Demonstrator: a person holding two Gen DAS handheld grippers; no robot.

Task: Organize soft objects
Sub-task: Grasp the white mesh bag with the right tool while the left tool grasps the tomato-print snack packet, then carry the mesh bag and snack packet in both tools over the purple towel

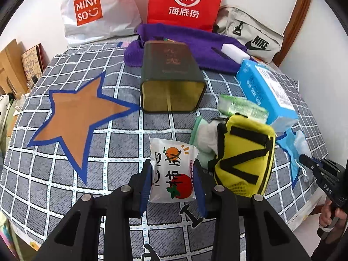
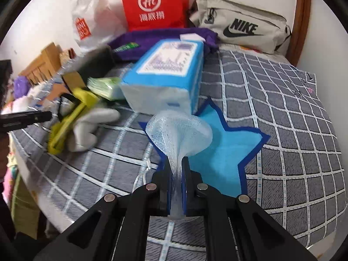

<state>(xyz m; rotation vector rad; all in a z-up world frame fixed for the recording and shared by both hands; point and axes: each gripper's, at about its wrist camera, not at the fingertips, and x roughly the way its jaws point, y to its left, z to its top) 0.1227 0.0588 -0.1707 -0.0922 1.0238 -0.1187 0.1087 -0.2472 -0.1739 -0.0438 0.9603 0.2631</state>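
Observation:
My left gripper (image 1: 172, 174) is shut on a white snack packet (image 1: 171, 169) printed with an orange and a tomato, held above the checked cloth (image 1: 121, 143). Its blue pads press the packet's two sides. An orange star patch (image 1: 78, 117) lies to the left. A yellow pouch with black straps (image 1: 243, 158) sits just right of the packet. In the right wrist view my right gripper (image 2: 176, 167) is shut on a pale blue mesh net (image 2: 178, 132), which fans out above the fingertips, over a light blue star patch (image 2: 228, 152). The right gripper also shows at the left wrist view's right edge (image 1: 313, 165).
A dark green tin (image 1: 171, 80) lies on its side, open end toward me. Blue tissue pack (image 2: 165, 76), green wipes pack (image 1: 241, 106), white glove (image 2: 91, 126), purple towel (image 1: 195, 47). At the back stand a red paper bag (image 1: 184, 0), a white Miniso bag (image 1: 95, 10) and a Nike pouch (image 2: 239, 30).

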